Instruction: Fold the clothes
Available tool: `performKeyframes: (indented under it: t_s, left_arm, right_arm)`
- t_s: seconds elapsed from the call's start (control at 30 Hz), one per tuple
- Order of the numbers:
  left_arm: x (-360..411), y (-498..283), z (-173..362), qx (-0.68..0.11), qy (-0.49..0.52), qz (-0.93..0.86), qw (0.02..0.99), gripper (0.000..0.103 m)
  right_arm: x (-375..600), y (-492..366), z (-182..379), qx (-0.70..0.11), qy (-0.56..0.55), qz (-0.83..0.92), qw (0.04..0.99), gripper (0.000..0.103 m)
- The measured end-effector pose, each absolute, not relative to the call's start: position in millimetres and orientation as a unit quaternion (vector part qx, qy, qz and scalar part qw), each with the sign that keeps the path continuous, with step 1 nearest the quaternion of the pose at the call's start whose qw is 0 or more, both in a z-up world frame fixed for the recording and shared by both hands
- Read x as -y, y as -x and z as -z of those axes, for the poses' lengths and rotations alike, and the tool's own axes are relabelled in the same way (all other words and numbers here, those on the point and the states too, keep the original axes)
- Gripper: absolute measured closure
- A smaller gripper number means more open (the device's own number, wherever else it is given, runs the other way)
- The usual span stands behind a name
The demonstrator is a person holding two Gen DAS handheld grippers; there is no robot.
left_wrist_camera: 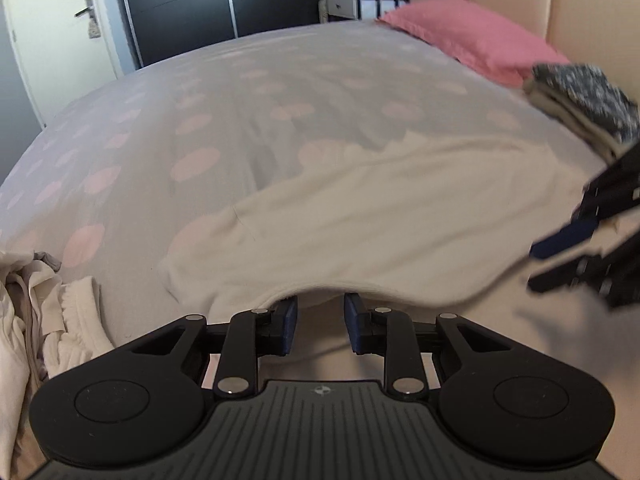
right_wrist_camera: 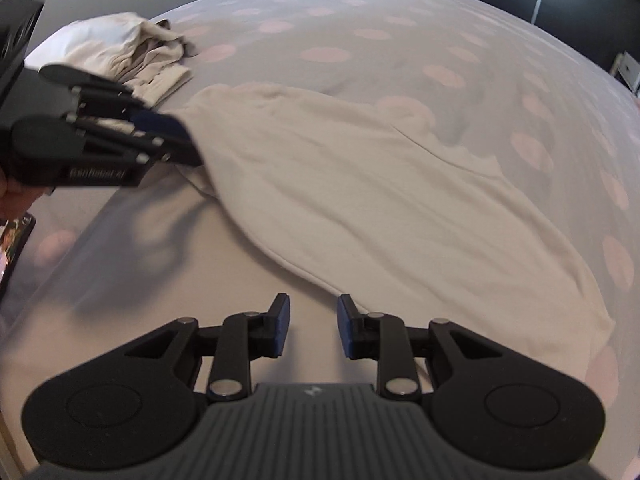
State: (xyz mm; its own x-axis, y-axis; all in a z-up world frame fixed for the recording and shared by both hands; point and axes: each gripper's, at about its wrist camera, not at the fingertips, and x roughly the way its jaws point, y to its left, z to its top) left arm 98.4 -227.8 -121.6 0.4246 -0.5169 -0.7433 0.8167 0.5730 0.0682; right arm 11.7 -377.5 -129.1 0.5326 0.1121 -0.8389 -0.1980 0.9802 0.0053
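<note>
The cream garment (left_wrist_camera: pixel 360 216) looks light and floppy, best pinched at its near hem, where both grippers (left_wrist_camera: pixel 320 320) (right_wrist_camera: pixel 310 320) hover spread and empty.

A cream garment (left_wrist_camera: pixel 360 216) lies plain and unpatterned on a pale grey bedspread (left_wrist_camera: pixel 200 120) dotted with soft pink spots. A solid pink pillow (left_wrist_camera: pixel 472 36) sits at the head edge, by a beige headboard (left_wrist_camera: pixel 592 4). Near it, a dark blue-and-white speckled folded stack (left_wrist_camera: pixel 588 92). At the opposite edge, white and cream clothes (right_wrist_camera: pixel 120 52). Black grippers have blue pads (right_wrist_camera: pixel 282 320).
</note>
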Motion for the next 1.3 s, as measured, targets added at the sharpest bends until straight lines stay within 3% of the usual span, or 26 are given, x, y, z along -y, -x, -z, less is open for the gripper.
performKeyframes:
  t_s: [0.37, 0.5, 0.57, 0.9, 1.0, 1.07, 1.2, 1.3]
  left_arm:
    - [234, -107, 124, -0.36, -0.203, 0.399, 0.819, 0.08]
    - [234, -103, 128, -0.363, -0.209, 0.41, 0.81, 0.08]
    - [238, -97, 132, -0.363, -0.221, 0.422, 0.801, 0.08]
    - [260, -64, 152, -0.344, -0.297, 0.478, 0.752, 0.08]
    - [263, -57, 156, -0.332, -0.318, 0.483, 0.745, 0.079]
    - [263, -56, 160, -0.326, -0.329, 0.472, 0.751, 0.079]
    - [264, -64, 160, -0.363, -0.333, 0.459, 0.739, 0.09]
    - [261, -72, 158, -0.396, -0.334, 0.453, 0.725, 0.09]
  right_arm:
    - [356, -34, 152, -0.465, 0.115, -0.099, 0.872, 0.073]
    - [375, -42, 148, -0.459, 0.086, -0.083, 0.88, 0.073]
    - [381, -44, 145, -0.456, 0.085, -0.076, 0.882, 0.067]
    - [379, -31, 158, -0.486, 0.113, -0.115, 0.859, 0.067]
    - [380, -28, 162, -0.479, 0.124, -0.101, 0.863, 0.071]
    - [382, -28, 162, -0.478, 0.116, -0.097, 0.865, 0.098]
    - [378, -25, 161, -0.501, 0.124, -0.125, 0.847, 0.1]
    - [377, -18, 163, -0.518, 0.127, -0.14, 0.834, 0.101]
